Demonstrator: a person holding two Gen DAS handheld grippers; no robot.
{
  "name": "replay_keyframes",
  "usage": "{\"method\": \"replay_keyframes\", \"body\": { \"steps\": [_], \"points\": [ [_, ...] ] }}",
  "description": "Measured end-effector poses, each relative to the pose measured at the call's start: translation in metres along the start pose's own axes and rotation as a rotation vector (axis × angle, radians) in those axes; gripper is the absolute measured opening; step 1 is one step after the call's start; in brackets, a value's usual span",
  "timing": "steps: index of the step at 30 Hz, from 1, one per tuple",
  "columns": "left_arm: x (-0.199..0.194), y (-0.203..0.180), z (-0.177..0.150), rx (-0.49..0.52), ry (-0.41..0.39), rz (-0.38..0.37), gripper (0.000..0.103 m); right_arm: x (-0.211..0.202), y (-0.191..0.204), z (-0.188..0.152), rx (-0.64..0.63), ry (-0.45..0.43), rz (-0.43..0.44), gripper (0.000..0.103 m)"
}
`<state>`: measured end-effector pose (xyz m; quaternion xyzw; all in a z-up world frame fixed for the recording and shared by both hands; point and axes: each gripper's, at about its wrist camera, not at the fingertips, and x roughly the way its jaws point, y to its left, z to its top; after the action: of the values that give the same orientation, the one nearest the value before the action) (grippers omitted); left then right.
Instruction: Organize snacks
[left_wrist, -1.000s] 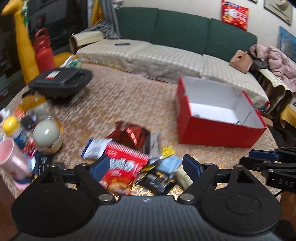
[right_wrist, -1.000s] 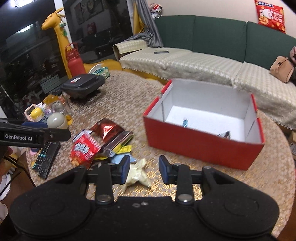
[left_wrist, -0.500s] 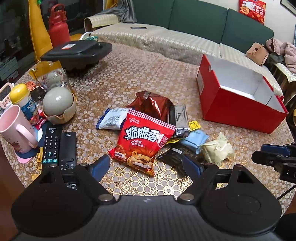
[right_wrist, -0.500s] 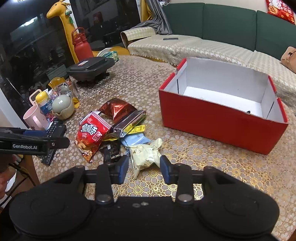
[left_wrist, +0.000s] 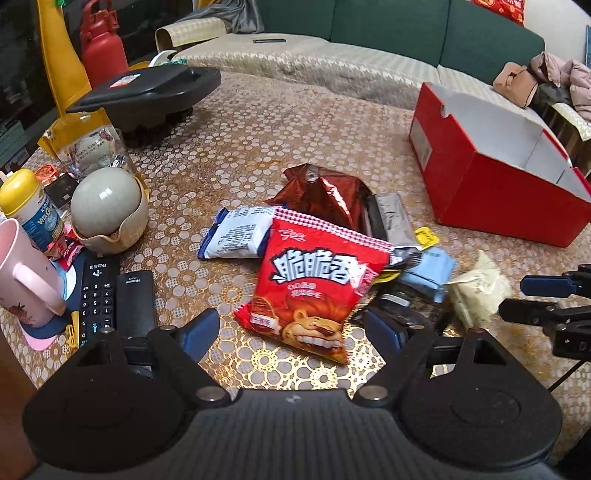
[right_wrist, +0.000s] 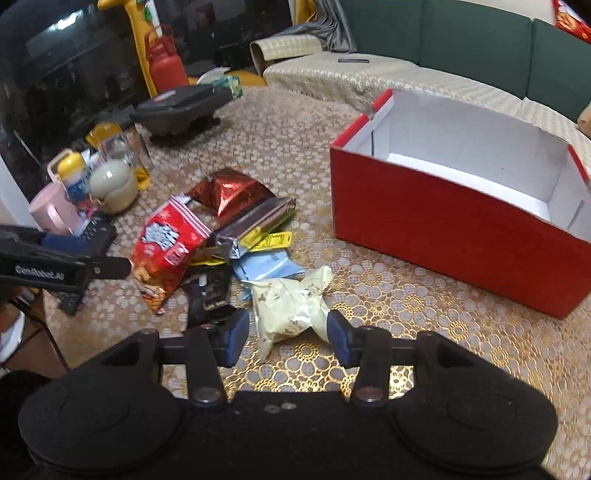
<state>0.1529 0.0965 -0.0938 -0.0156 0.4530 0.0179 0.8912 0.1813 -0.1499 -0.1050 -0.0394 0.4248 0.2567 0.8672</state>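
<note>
Task status: early stage. The snack pile (right_wrist: 221, 236) lies loose on the bench (right_wrist: 369, 314), beside the red box (right_wrist: 443, 221). The visible part of the box floor is bare; the near wall hides the rest.

Left claw (left_wrist: 291, 328): released, jaws wide, straddling the near end of the red chip bag (left_wrist: 314, 288) without contact.

Right claw (right_wrist: 288, 336): jaws have just been opening; the pale green packet (right_wrist: 291, 306) sits between them, ungripped.

Remaining: transfer of every packet seen on the bench.
</note>
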Motion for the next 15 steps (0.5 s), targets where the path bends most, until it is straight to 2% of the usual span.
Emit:
{"method": "replay_keyframes", "body": {
  "steps": [4,5,6,7,8,15],
  "points": [
    [0.011,0.005,0.003,0.005,0.011,0.004,0.086,0.023,0.004,0.006,-0.032,0.030,-0.030,0.048],
    [0.014,0.006,0.004,0.010,0.015,0.005,0.086,0.028,0.005,0.007,-0.046,0.032,-0.041,0.050],
    [0.017,0.006,0.005,0.017,0.018,0.007,0.086,0.032,0.006,0.008,-0.057,0.039,-0.042,0.057],
    [0.022,0.006,0.006,0.027,0.022,0.006,0.086,0.038,0.007,0.008,-0.066,0.054,-0.047,0.066],
    [0.026,0.006,0.007,0.035,0.027,0.006,0.086,0.042,0.008,0.008,-0.072,0.069,-0.055,0.103],
    [0.048,0.003,0.016,0.088,0.034,-0.012,0.088,0.063,0.011,0.006,-0.117,0.056,-0.082,0.102]
  ]
}}
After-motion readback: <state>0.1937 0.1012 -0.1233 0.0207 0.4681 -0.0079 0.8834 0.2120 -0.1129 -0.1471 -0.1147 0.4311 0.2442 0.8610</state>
